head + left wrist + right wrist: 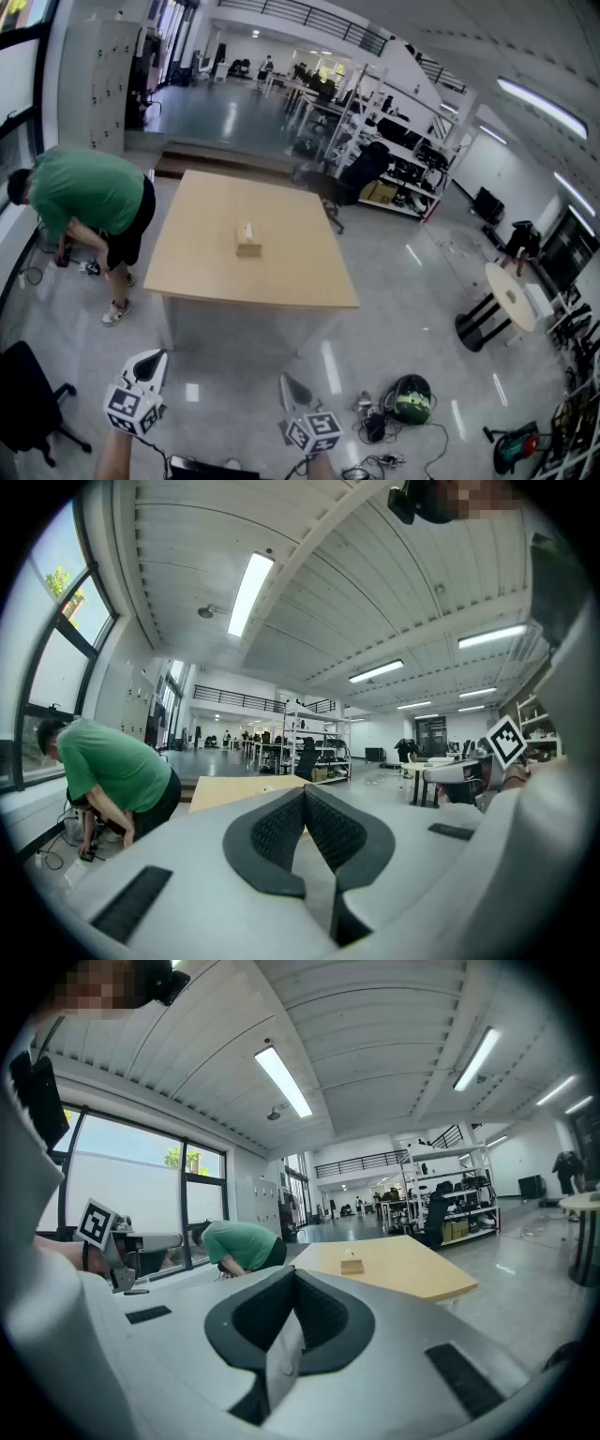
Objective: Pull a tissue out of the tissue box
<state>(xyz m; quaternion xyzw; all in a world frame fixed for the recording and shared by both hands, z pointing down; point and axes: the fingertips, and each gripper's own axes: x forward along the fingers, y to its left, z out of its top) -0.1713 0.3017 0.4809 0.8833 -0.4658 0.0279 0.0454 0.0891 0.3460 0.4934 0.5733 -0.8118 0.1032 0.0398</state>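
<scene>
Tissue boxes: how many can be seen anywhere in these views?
1. The tissue box sits near the middle of the wooden table. More could be hidden among the far shelving, which is too small to check.

tissue box (pixel 248 242) on table (pixel 206 262), person (pixel 89 202) left of table

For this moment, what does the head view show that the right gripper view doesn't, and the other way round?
Only the head view: the left gripper and right gripper seen from above, over the floor and well short of the table, plus what looks like a green helmet among cables. Only the right gripper view: its own jaws together with nothing between them, a ceiling light and a window. Both: the wooden table, the tissue box on it, and a person in a green shirt bending over.
</scene>
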